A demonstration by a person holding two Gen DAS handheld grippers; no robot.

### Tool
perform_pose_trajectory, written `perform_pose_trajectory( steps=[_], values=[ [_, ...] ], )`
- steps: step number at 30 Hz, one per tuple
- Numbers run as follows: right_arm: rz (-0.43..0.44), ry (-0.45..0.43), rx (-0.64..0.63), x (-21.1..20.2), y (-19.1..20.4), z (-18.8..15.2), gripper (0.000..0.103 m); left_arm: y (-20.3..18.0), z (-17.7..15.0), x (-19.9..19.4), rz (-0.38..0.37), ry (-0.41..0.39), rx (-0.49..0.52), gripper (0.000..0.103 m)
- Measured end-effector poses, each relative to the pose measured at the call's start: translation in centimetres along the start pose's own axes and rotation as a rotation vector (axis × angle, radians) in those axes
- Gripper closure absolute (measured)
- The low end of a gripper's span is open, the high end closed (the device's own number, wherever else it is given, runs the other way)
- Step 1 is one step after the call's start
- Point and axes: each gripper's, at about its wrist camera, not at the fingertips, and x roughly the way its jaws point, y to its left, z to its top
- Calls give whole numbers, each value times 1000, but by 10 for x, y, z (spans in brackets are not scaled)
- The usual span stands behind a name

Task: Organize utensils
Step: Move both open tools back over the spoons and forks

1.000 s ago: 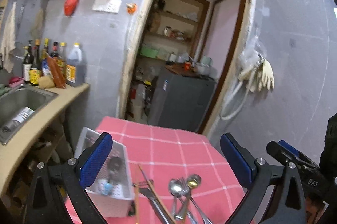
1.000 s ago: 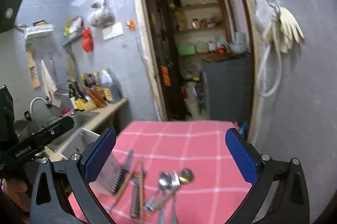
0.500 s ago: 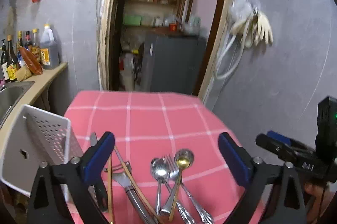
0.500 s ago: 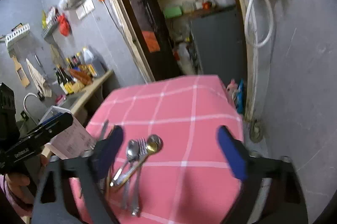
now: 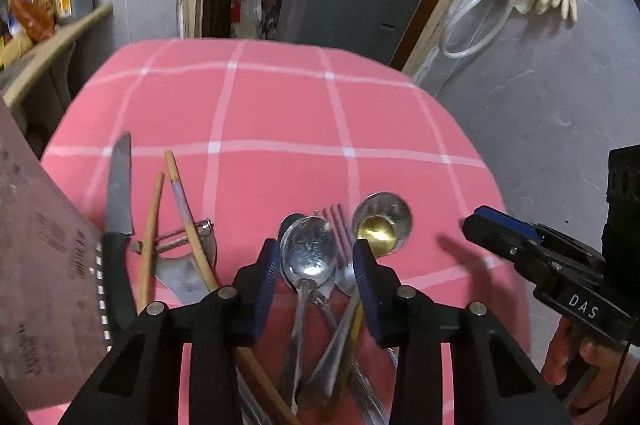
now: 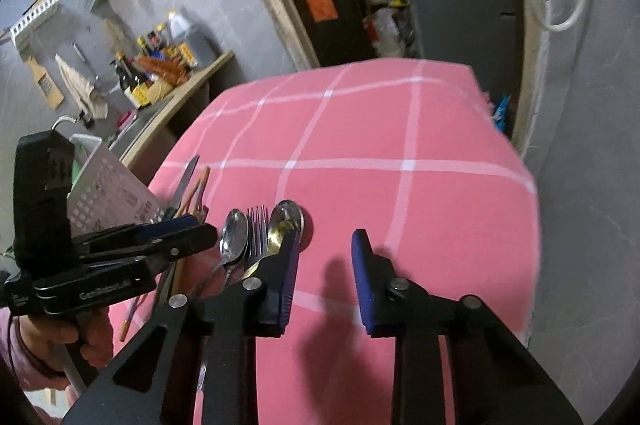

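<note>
The counter [image 5: 280,105] under its pink checked cloth fills the space ahead of both tools. A white perforated basket [image 6: 108,193] stands off the left tool's left side. The left tool [image 5: 314,275] hangs open, pads astride a silver spoon [image 5: 308,253] in the utensil pile; a gold-bowled spoon [image 5: 378,231] lies just right. The right tool [image 6: 324,265] gapes over bare cloth, empty.
</note>
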Motion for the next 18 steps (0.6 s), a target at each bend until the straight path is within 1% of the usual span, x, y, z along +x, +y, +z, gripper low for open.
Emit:
perform_pose_trajectory(
  steps=[6, 7, 11, 18],
  values=[
    [34, 57, -9, 26, 1, 1, 81, 7, 2, 16, -20, 42, -27, 67],
    [38, 63, -10, 28, 1, 0, 81, 8, 2, 18, -25, 49, -29, 69],
    [48, 75, -13, 34, 3, 0, 84, 3, 2, 19, -37, 50, -14, 74],
    [64, 98, -35, 43, 4, 4, 87, 0, 7, 27, -66, 72, 10, 74]
  ],
)
